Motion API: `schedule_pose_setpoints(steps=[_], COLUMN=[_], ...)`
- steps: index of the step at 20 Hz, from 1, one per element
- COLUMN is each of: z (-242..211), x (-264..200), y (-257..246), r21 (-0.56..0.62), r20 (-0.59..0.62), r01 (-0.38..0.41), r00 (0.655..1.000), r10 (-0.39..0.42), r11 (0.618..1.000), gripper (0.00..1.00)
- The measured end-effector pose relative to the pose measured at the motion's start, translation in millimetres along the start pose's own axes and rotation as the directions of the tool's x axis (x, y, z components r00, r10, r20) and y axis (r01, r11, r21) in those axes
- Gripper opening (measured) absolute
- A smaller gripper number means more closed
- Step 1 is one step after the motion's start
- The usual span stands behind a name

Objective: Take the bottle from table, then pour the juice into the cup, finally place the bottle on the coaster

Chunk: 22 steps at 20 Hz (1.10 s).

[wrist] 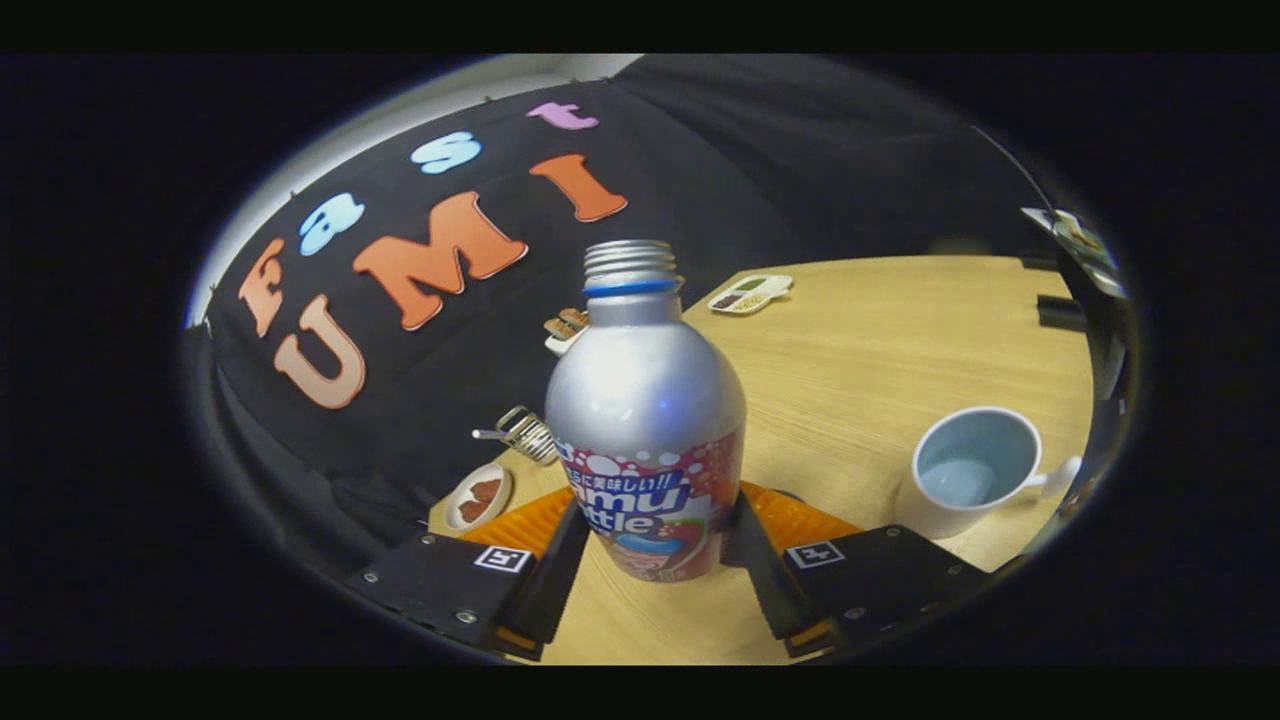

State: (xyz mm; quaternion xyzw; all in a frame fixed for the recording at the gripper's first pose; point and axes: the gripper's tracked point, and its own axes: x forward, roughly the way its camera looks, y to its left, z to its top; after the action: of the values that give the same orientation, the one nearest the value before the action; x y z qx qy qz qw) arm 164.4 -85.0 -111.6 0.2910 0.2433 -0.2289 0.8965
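A silver aluminium bottle with a colourful label, a blue neck ring and an uncapped threaded mouth stands upright between my fingers. My gripper is shut on its lower labelled part, one finger pressing each side. An orange ribbed coaster lies just behind the bottle, showing on both sides of it; whether the bottle's base touches it I cannot tell. A white cup with a pale blue inside stands on the wooden table to the right of the fingers, handle pointing right.
Left of the bottle, near the table's edge, are a small dish of brown food and a metal wire object. Beyond the bottle lie a plate of snacks and a white compartment tray. Dark objects line the far right.
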Motion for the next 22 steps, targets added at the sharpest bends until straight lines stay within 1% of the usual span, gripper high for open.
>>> schedule_pose_setpoints(steps=[3,5,7,10,12,13,17,22], z=[-9,-17,-20,-28,-33,-34,-36,-38], x=[13,20,24,32,38,39,40,40], y=[3,-2,-13,-13,-14,-16,-19,-23], r21=[-0.067,-0.179,-0.298,-0.401,-0.467,-0.488,-0.512,-0.485], r20=[0.001,0.023,0.05,0.067,0.072,0.076,0.083,0.082], r01=[0.003,0.042,0.089,0.099,0.114,0.122,0.129,0.12], r00=[1.0,0.999,0.996,0.995,0.993,0.992,0.991,0.992], r10=[-0.003,-0.038,-0.077,-0.079,-0.091,-0.098,-0.1,-0.092], r11=[0.998,0.983,0.95,0.911,0.877,0.864,0.849,0.866], gripper=[0.78,0.78,0.78,0.78,0.78,0.78,0.78,0.8])
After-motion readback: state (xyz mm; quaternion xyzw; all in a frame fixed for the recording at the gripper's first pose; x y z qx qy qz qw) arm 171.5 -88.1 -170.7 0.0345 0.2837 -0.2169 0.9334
